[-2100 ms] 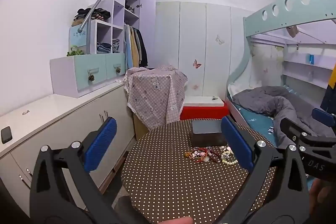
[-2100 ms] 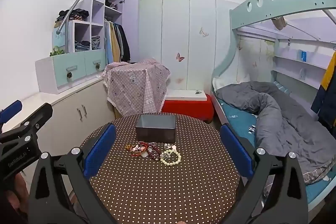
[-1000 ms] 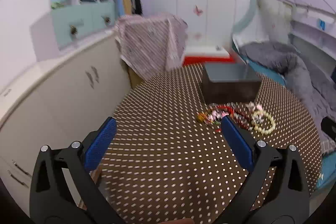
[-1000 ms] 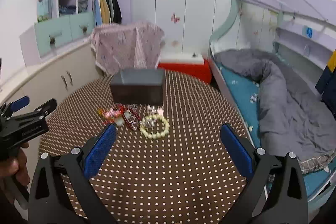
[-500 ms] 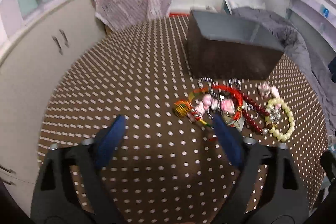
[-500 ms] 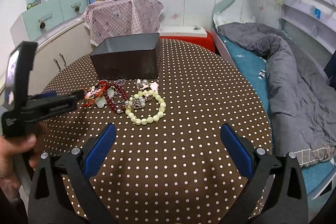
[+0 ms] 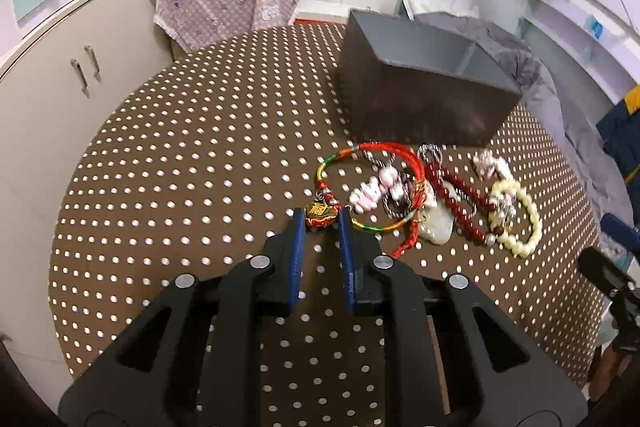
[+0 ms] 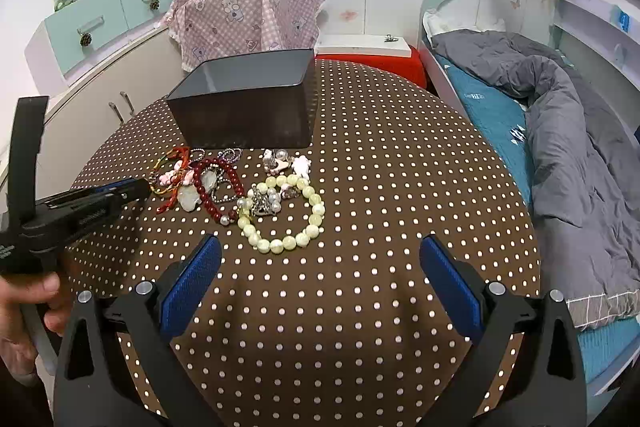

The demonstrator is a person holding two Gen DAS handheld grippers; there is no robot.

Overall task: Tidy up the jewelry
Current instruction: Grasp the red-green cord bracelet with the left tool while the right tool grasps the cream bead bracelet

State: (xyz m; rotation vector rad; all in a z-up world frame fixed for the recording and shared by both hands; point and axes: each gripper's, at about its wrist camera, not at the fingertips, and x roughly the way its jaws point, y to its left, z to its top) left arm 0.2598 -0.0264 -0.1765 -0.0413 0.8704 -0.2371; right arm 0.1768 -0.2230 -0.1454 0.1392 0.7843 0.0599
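A pile of jewelry lies on the dotted brown table (image 7: pixel 180 163) in front of an open dark box (image 7: pixel 420 95). My left gripper (image 7: pixel 322 217) has its jaws closed onto the red-and-gold charm (image 7: pixel 320 215) of a multicoloured cord bracelet (image 7: pixel 360 187). Beside it lie a dark red bead bracelet (image 7: pixel 452 195) and a pale green bead bracelet (image 7: pixel 520 215). My right gripper (image 8: pixel 320 251) is open and empty above the table, just short of the pale green bracelet (image 8: pixel 280 223). The left gripper also shows in the right wrist view (image 8: pixel 136 189), beside the box (image 8: pixel 244 99).
A cabinet (image 7: pixel 52 87) runs along the left of the round table. A pink checked cloth (image 8: pixel 248 15) covers something behind the box. A bed with a grey duvet (image 8: pixel 568 131) is on the right. A red box (image 8: pixel 372 61) stands behind the table.
My left gripper came down to the table and its jaws closed from wide open onto the bracelet's charm. The right gripper moved closer to the jewelry and stayed open.
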